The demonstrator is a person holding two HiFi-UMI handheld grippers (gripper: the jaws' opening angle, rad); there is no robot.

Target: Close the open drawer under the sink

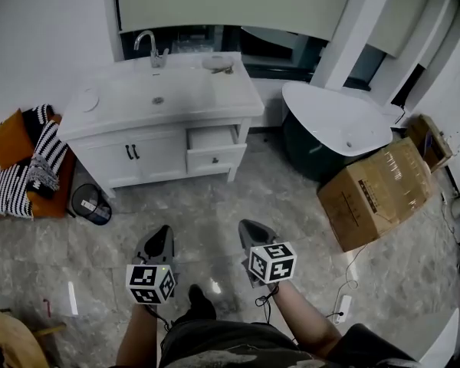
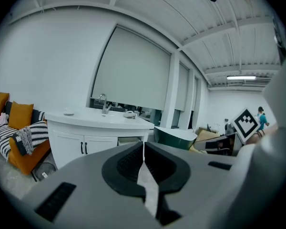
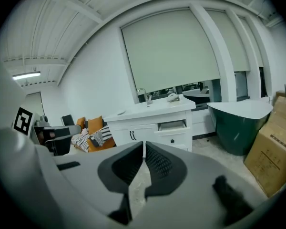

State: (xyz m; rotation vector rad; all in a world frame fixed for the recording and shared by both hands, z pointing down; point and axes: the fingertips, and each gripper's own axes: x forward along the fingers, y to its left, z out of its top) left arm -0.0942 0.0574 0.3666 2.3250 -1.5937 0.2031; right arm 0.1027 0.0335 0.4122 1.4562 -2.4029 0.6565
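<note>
White vanity [image 1: 165, 98], far side of the room: where is the drawer [image 1: 215, 149]? (Trainee)

On the vanity's right half, below the countertop, right of the double doors [image 1: 132, 153]. It stands pulled out toward the near side. (Technician)

State of the tools? (Trainee)

Left gripper [image 1: 163, 232] and right gripper [image 1: 248, 227]: both have their jaws together with nothing between them. Both hang over the stone floor [image 1: 215, 205], well apart from the drawer. (Technician)

Step in hand? (Trainee)

Approach, in my judgement. No contact with the drawer yet. (Technician)

Next move? (Trainee)

Likely: bring one gripper up to the drawer front, beside the knob [image 1: 215, 160], and push squarely toward the far side until flush. Closed jaws suit a push. (Technician)
</note>
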